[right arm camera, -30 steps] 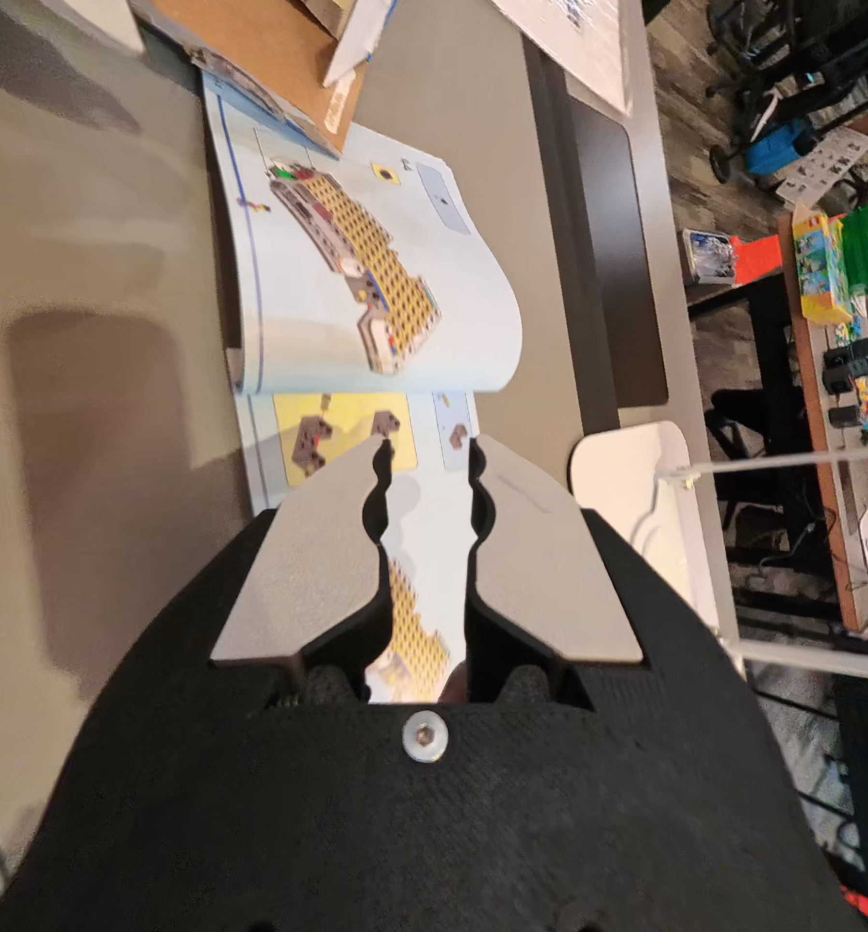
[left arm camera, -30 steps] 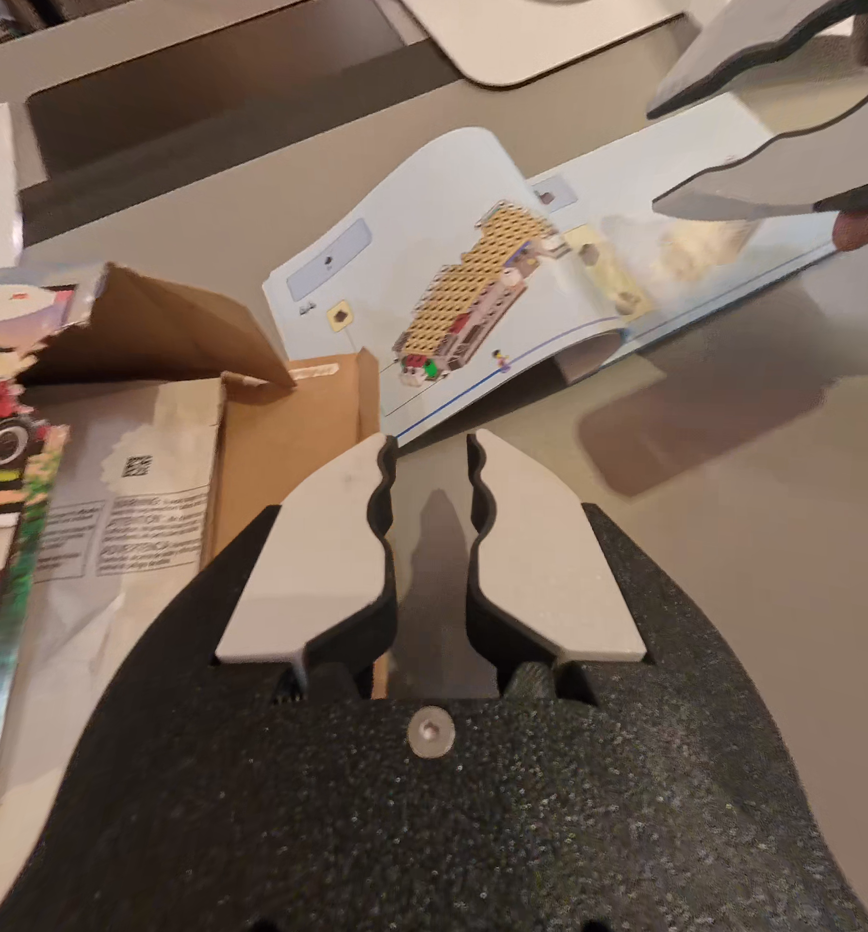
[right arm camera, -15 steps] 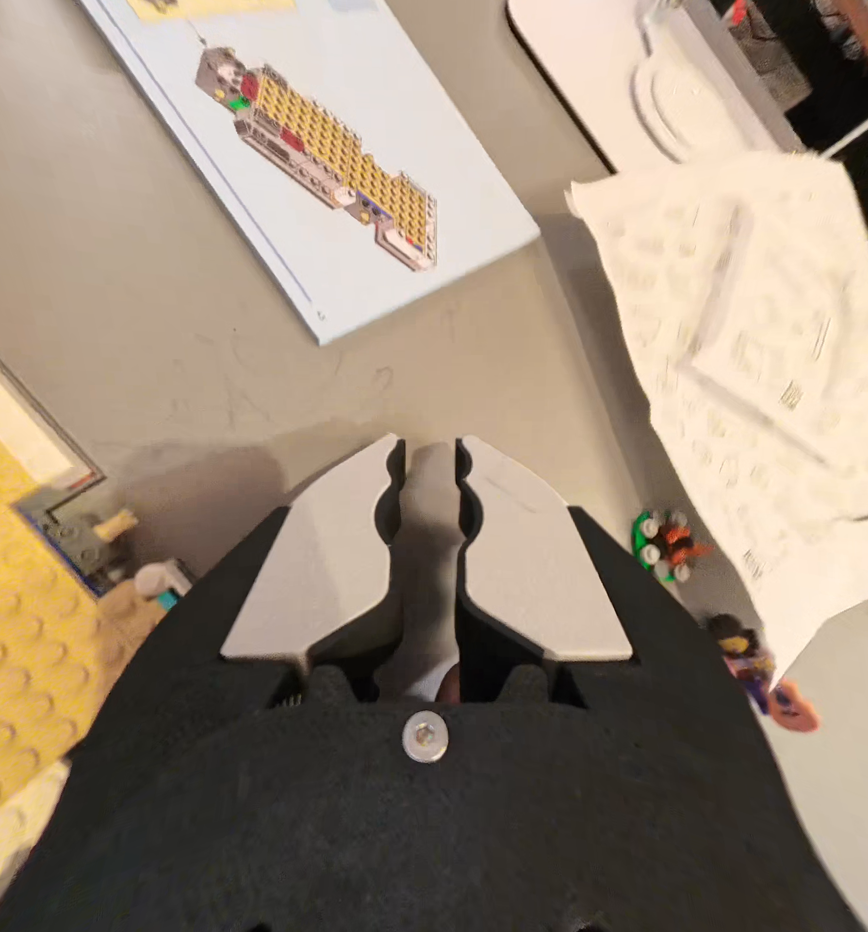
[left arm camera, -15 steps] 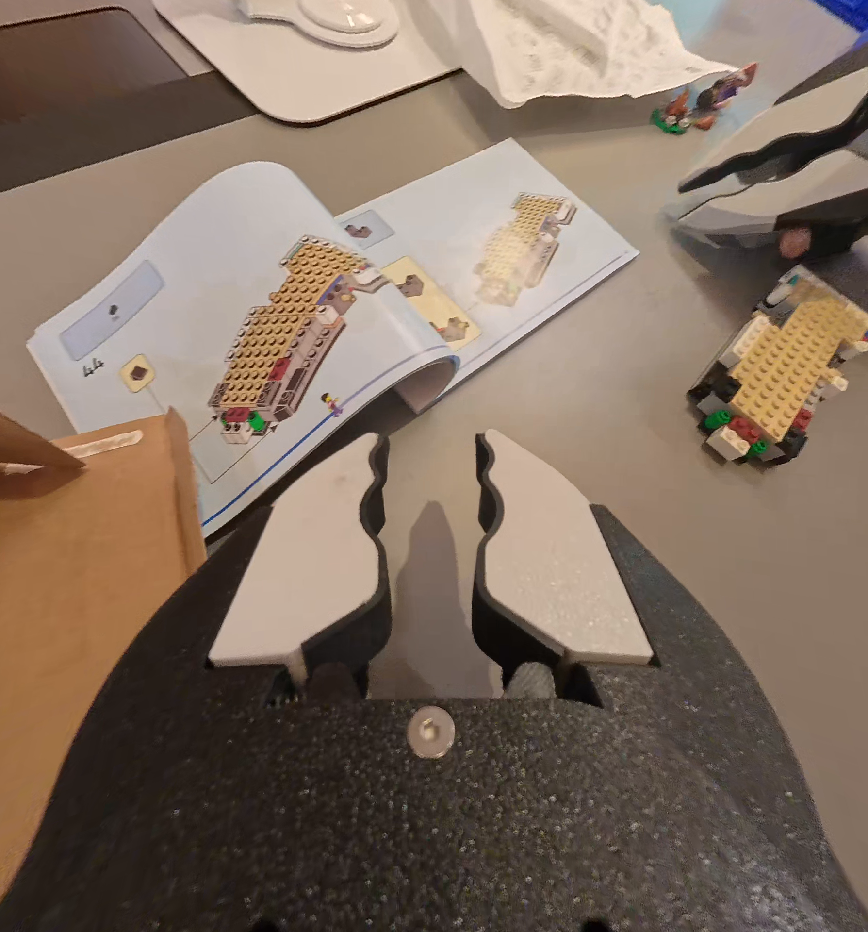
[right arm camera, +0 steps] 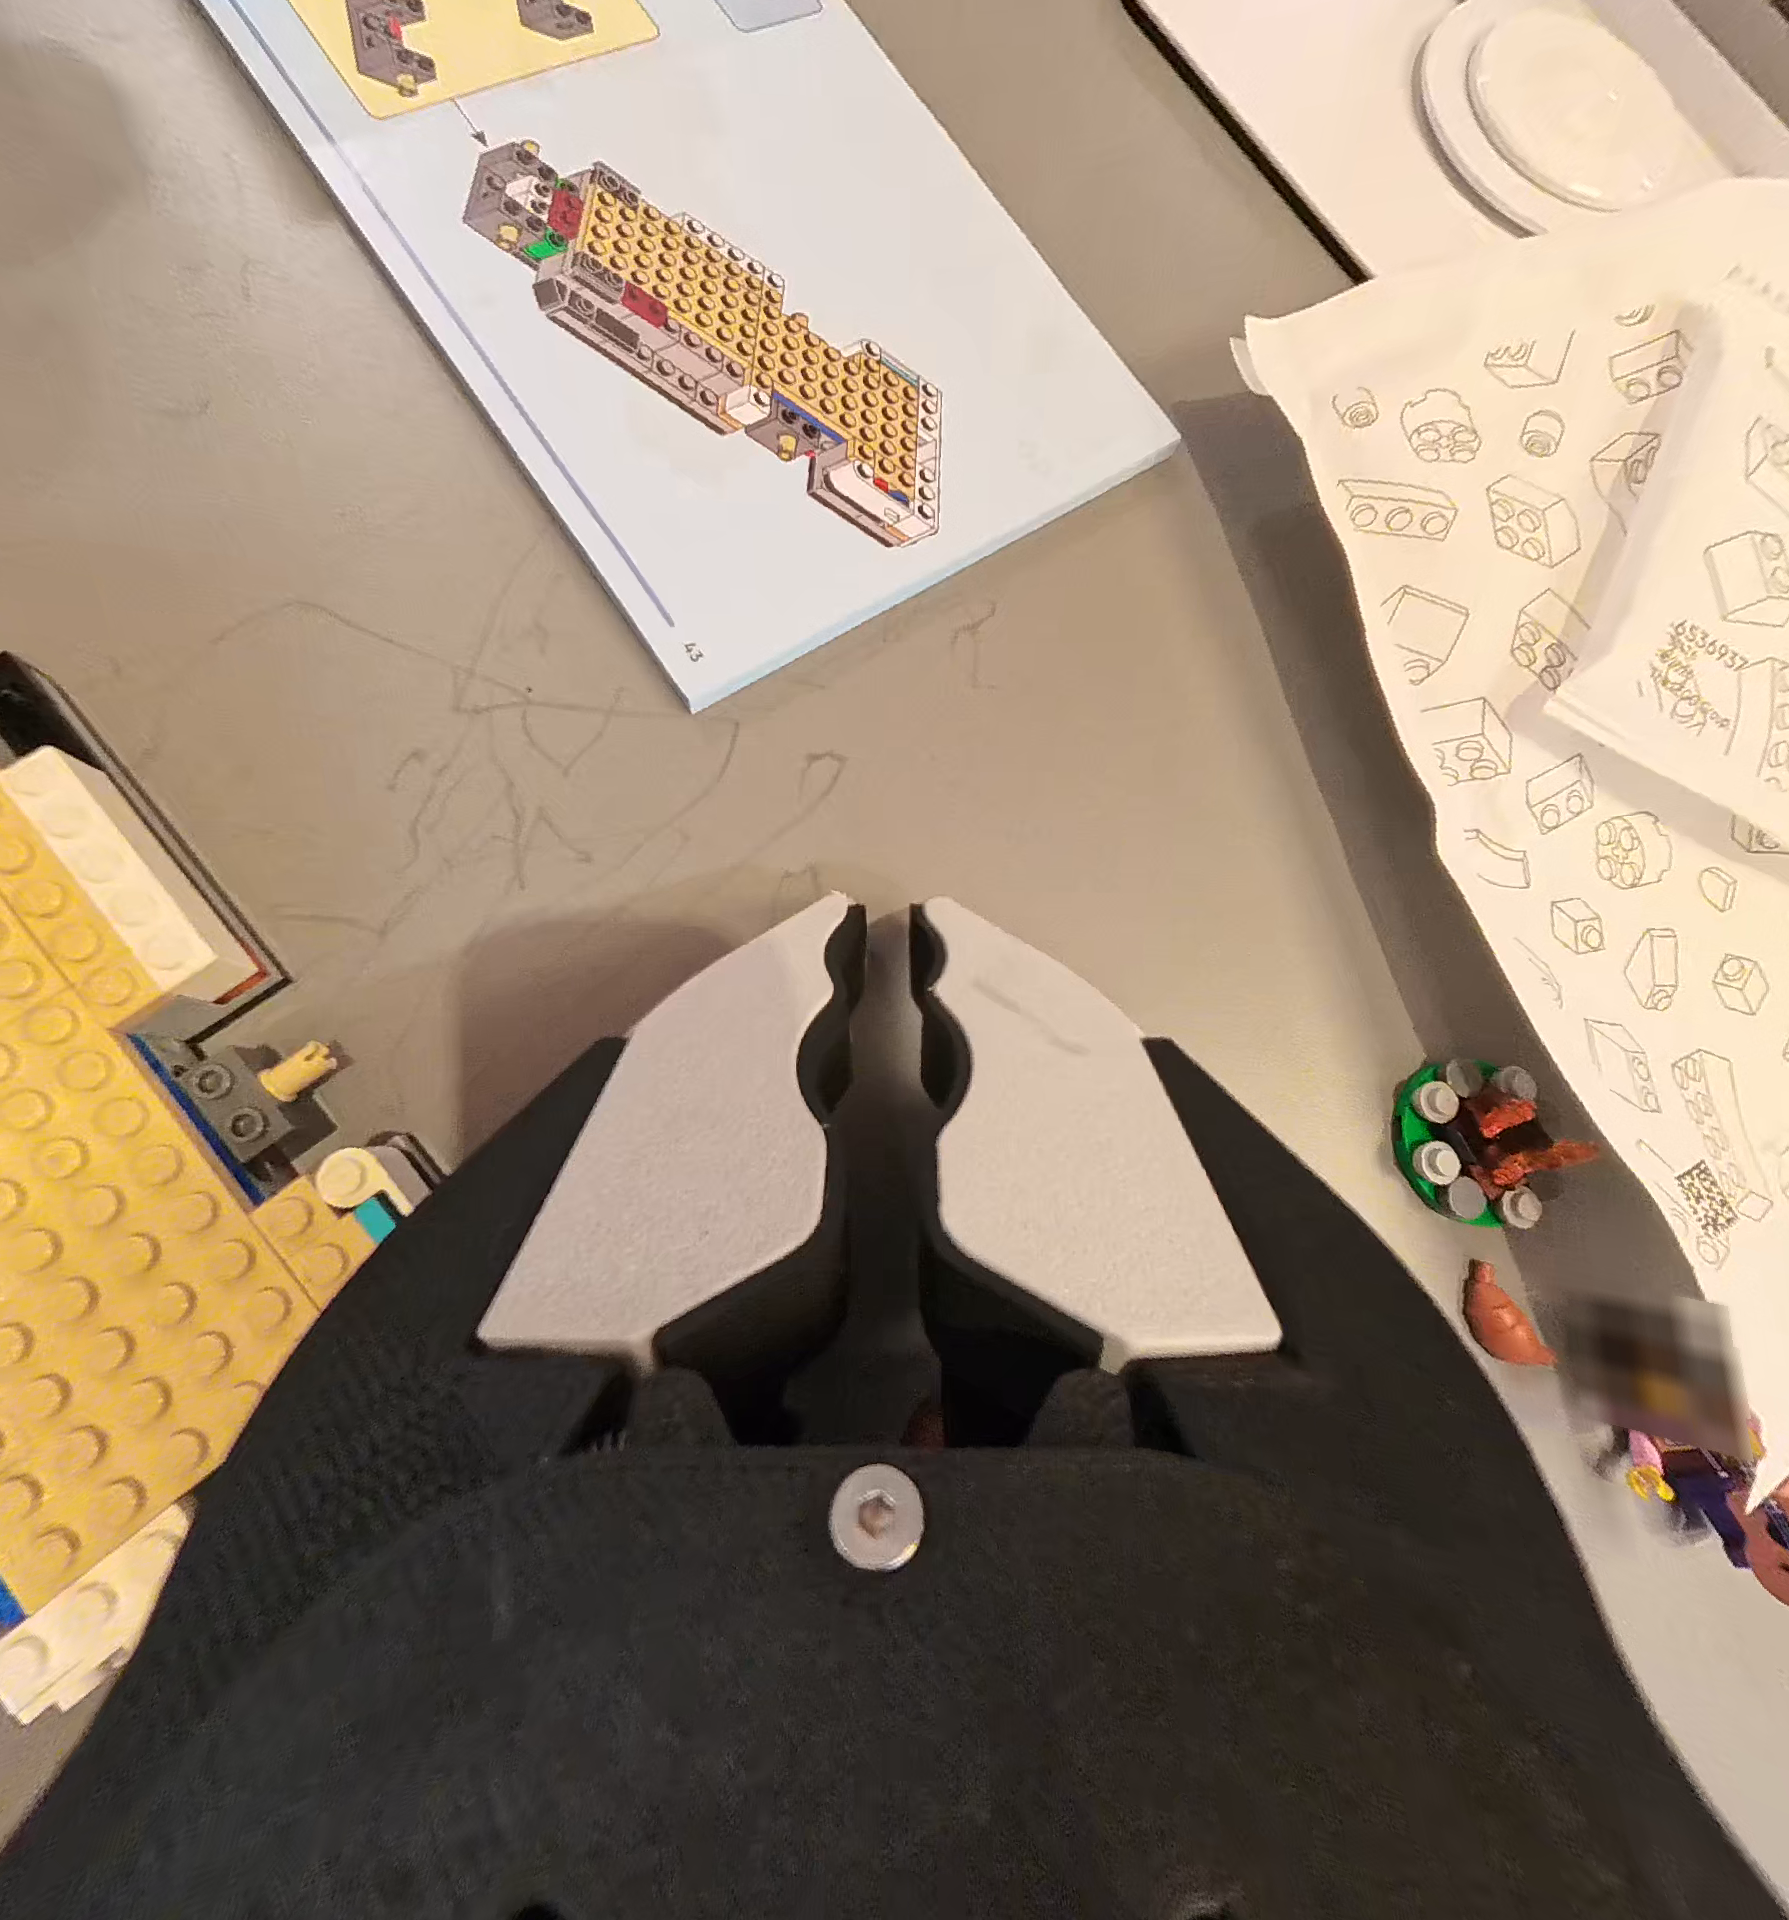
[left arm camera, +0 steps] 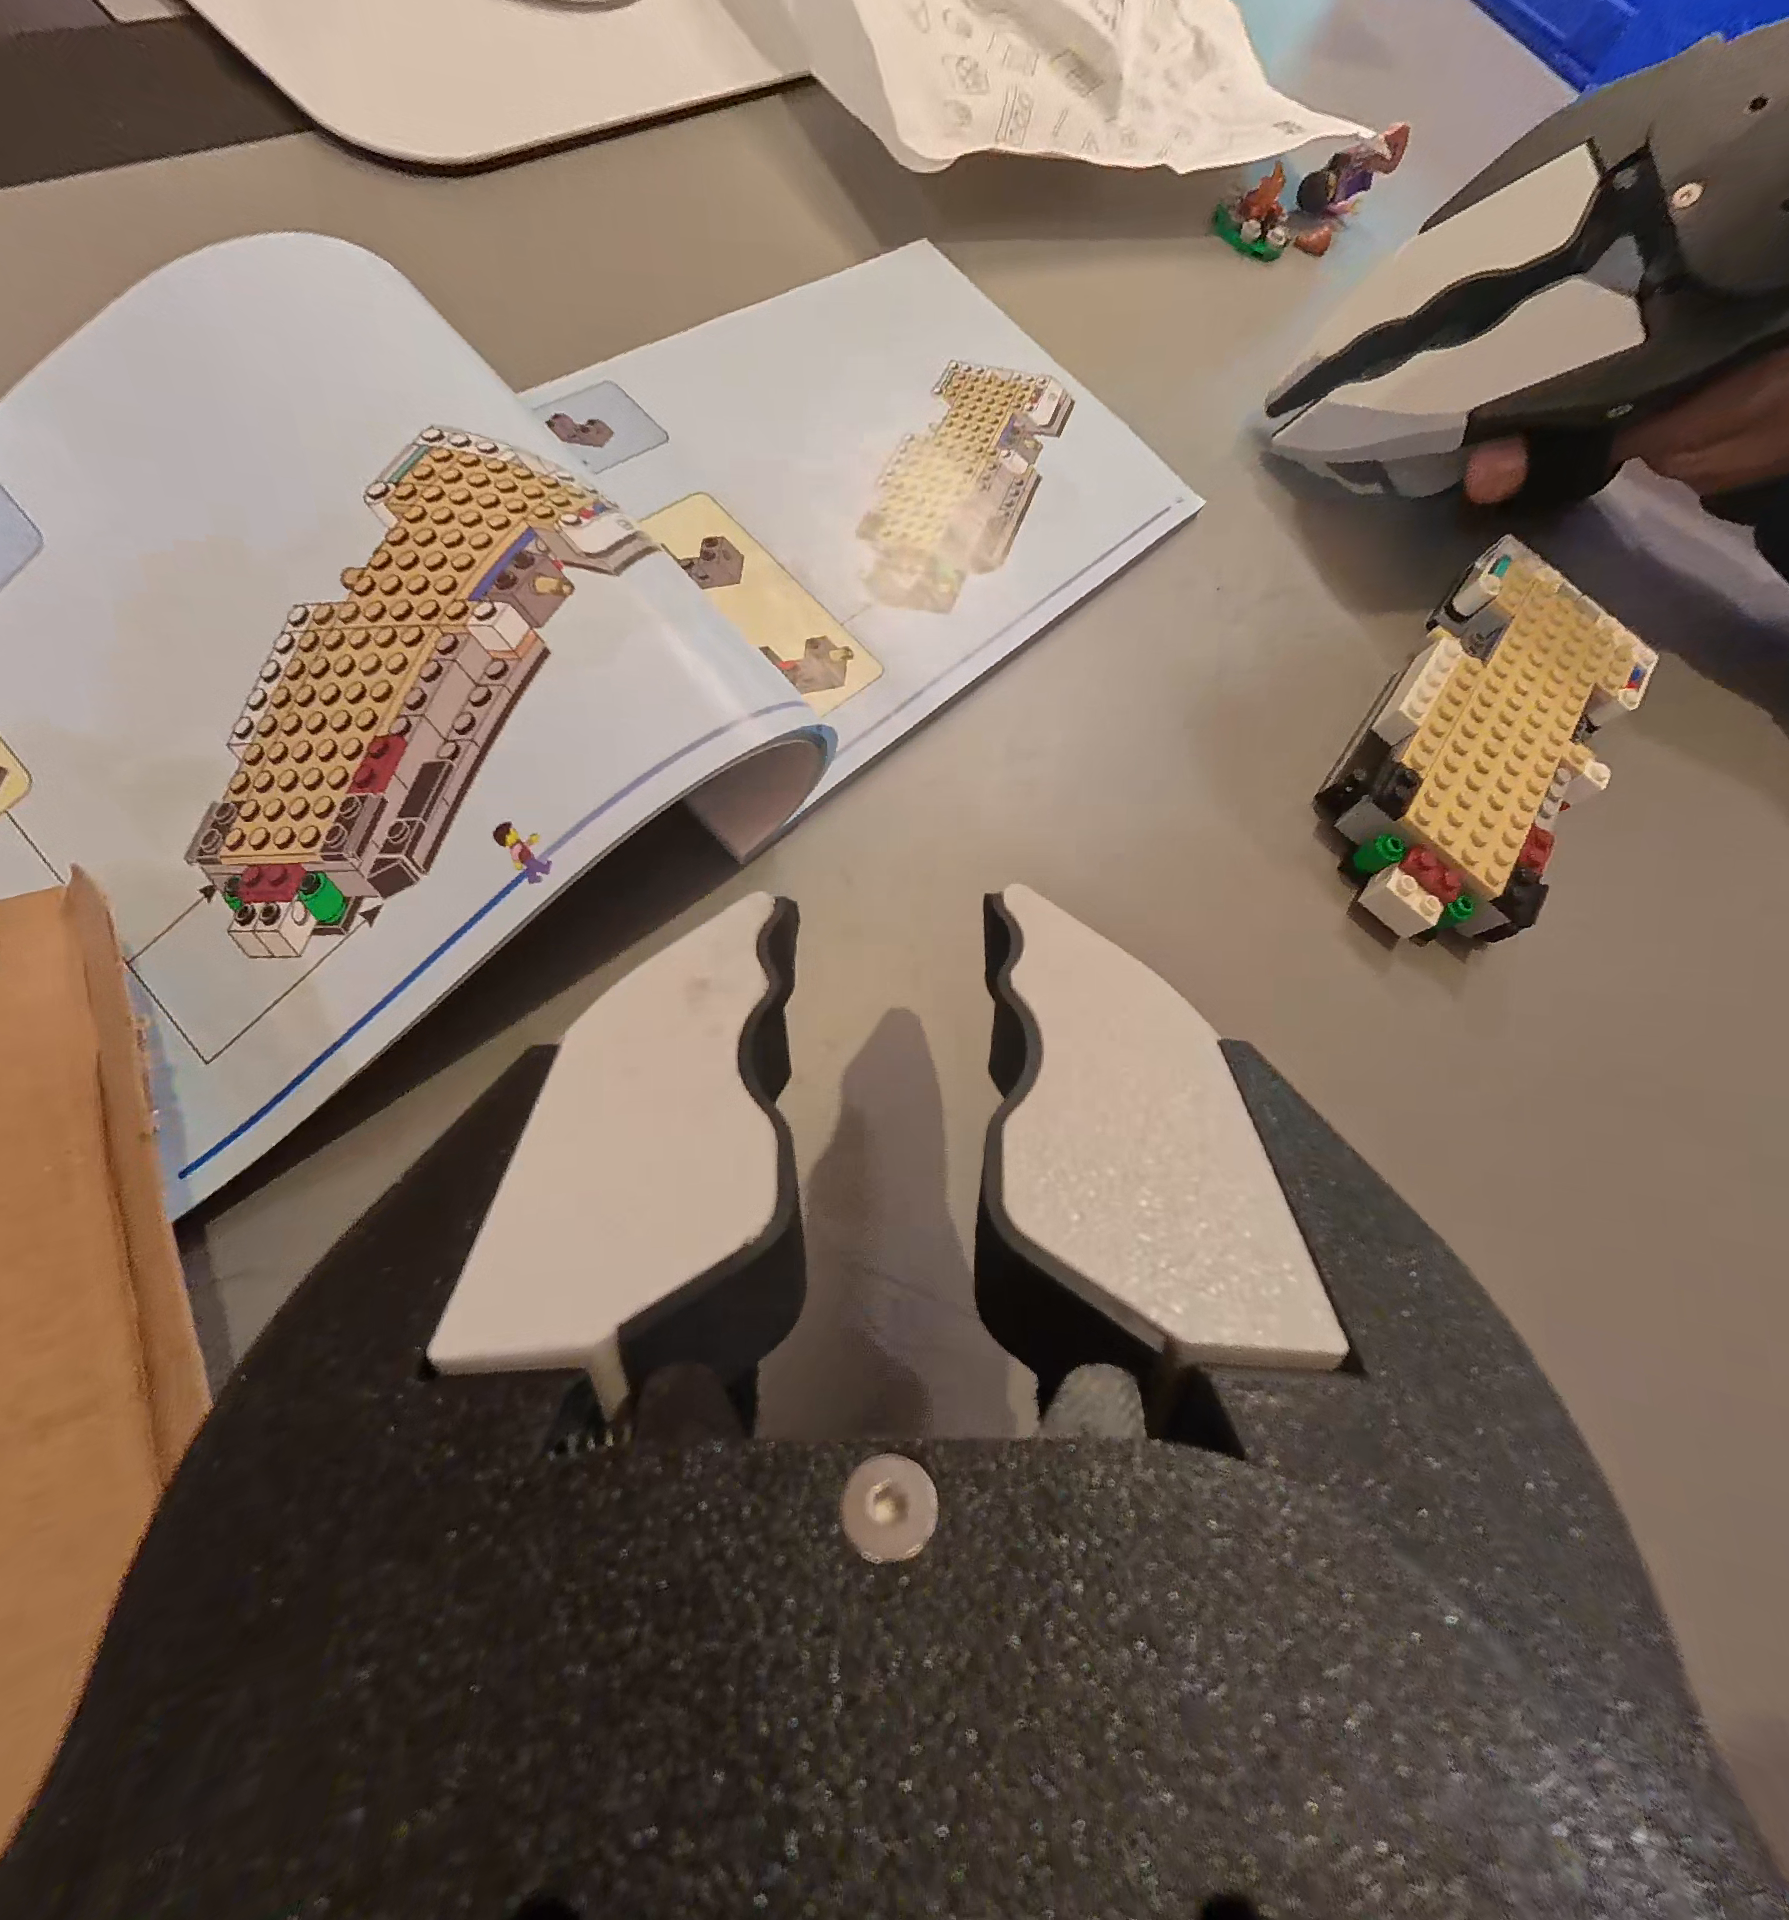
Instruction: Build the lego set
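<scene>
A grey table (left arm camera: 1129, 727) filled both views, scuffed with faint scribbles and strewn with building-toy clutter.

The left gripper (left arm camera: 890, 914) hung over bare tabletop, its fingers standing well apart with nothing between them. At its 10 o'clock lay the booklet (left arm camera: 921, 416), open, one page curled up in an arch just beyond the fingertips. At 8 o'clock sat a cardboard box (left arm camera: 28, 1247). At 2 o'clock, well apart, stood the brick model (left arm camera: 1492, 748), its long axis running from 6 toward 12 o'clock, leaning slightly right.

The right gripper (right arm camera: 888, 914) was the nearer of the two to that model (right arm camera: 69, 1195), which lay just beside it at 9 o'clock. Its fingers were drawn almost together, a thin slit left between the tips, gripping nothing. The booklet (right arm camera: 869, 312) lay at its 11 o'clock, a printed paper bag (right arm camera: 1596, 779) at 2 o'clock, and a small green-based piece (right arm camera: 1461, 1153) with a minifigure (right arm camera: 1700, 1496) at 3 to 4 o'clock. In the left view a hand (left arm camera: 1700, 436) held this gripper low over the table, beyond the model's far end.
</scene>
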Available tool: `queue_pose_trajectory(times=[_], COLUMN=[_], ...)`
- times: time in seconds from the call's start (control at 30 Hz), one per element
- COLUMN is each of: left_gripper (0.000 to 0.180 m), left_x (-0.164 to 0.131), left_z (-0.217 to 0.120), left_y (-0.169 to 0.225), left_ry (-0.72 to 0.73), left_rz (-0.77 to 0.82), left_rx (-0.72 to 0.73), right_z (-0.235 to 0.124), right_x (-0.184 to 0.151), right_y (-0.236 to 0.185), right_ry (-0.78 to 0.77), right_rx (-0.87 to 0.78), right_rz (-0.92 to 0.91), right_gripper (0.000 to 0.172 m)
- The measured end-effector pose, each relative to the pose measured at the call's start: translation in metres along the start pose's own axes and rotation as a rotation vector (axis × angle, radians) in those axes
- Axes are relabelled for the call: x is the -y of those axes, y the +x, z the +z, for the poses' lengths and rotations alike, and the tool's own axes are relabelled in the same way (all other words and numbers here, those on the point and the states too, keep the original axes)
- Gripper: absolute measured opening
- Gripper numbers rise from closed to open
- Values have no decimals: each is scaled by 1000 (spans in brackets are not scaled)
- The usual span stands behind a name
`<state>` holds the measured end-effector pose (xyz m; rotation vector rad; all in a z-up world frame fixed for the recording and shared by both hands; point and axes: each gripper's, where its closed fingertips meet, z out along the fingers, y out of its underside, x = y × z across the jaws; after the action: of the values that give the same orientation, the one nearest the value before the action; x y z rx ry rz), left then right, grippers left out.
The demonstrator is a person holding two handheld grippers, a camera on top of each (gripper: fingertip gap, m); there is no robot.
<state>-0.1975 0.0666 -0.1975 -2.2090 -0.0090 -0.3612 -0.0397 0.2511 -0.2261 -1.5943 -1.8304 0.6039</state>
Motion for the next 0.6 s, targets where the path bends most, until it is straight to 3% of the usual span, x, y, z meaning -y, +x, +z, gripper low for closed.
queue_pose_trajectory(times=[0.6], left_gripper=[35], left_x=[-11], left_z=[7], left_y=[-7], left_ry=[-55], left_rz=[-11], left_rx=[24], right_z=[0], right_x=[0], right_y=[0], right_ry=[-2], right_rx=[5], right_rz=[6], right_gripper=[6])
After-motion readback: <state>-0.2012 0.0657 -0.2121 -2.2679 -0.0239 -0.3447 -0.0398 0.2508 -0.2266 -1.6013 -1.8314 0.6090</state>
